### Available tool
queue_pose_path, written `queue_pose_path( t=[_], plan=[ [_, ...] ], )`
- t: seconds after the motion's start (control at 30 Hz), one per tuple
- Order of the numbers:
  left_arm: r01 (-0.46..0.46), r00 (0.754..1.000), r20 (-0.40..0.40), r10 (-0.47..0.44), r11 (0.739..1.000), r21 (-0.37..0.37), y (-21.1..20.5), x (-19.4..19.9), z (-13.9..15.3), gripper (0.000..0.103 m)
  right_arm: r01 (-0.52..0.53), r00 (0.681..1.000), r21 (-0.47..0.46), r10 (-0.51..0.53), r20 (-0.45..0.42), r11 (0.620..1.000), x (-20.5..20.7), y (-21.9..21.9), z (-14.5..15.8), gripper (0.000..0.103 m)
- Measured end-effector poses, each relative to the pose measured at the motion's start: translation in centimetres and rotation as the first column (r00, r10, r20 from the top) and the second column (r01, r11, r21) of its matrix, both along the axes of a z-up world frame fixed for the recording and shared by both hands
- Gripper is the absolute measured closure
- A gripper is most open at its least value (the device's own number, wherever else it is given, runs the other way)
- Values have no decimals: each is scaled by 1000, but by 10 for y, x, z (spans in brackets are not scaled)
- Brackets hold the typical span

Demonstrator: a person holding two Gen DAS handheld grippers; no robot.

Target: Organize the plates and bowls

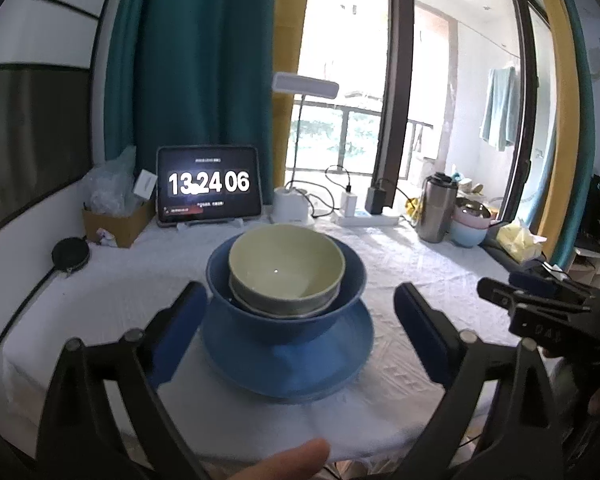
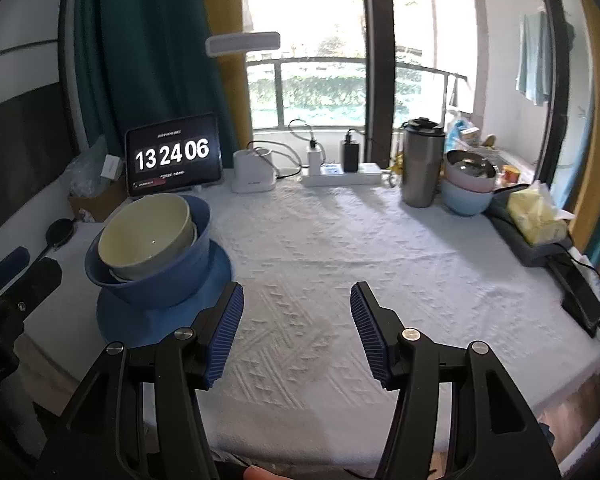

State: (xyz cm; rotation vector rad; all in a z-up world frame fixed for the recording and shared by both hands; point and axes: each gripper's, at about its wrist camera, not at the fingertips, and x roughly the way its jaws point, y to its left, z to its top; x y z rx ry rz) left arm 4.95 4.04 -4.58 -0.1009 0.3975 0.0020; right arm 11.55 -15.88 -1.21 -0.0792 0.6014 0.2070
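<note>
Left wrist view looks level along the left claw [image 1: 298,328], whose two blue-padded fingers [image 1: 180,328] stand wide apart on either side of a stack: a cream bowl [image 1: 286,268] nested slightly tilted in a blue bowl [image 1: 284,320], which sits on a blue plate [image 1: 288,364]. Neither pad touches the stack, so this claw is open and holds nothing. The stack rests on the bench [image 1: 400,280], covered in white cloth, in front of a tablet [image 1: 209,184] showing a clock. Right wrist view shows the right claw [image 2: 296,332] also open and empty, pointing forward over bare cloth, with the stack just beside its left finger. A steel tumbler [image 2: 422,164] and stacked pastel bowls [image 2: 468,188] stand at the far right.
</note>
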Motion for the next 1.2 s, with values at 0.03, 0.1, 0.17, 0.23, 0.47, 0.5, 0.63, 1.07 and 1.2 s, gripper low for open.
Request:
queue_pose_path(
  t=[0.03,0.1,0.17,0.23,0.47,0.5,0.63,1.07,1.2],
  plan=[
    [-1,1000,8,1,1000,5,-2,-3,2,7,9,1000,1,-9,11,1000,-5,-4,3,44],
    [1,1000,16,-2,1000,6,-4,-9,6,7,21,999,4,-22,30,1000,-14,-11,7,44],
    [11,1000,19,-11,1000,2,-7,-14,9,7,33,998,8,-33,45,999,-22,-17,11,44],
    [20,1000,20,-20,1000,1,-10,-17,11,7,41,997,9,-42,58,999,-29,-22,15,44],
    [44,998,43,-44,999,11,-20,-31,21,7,69,992,20,-71,103,997,-48,-37,28,44],
    [45,998,52,-46,999,11,-20,-33,24,7,71,991,21,-73,110,997,-50,-39,29,44],
    [57,994,90,-58,998,16,-23,-40,33,7,76,986,19,-78,146,997,-62,-43,39,44],
    [80,986,144,-83,996,31,-28,-54,49,7,91,971,35,-96,219,995,-83,-54,63,44],
    [77,984,157,-81,996,35,-27,-56,51,7,93,970,43,-100,223,995,-83,-55,64,44]
  ],
)
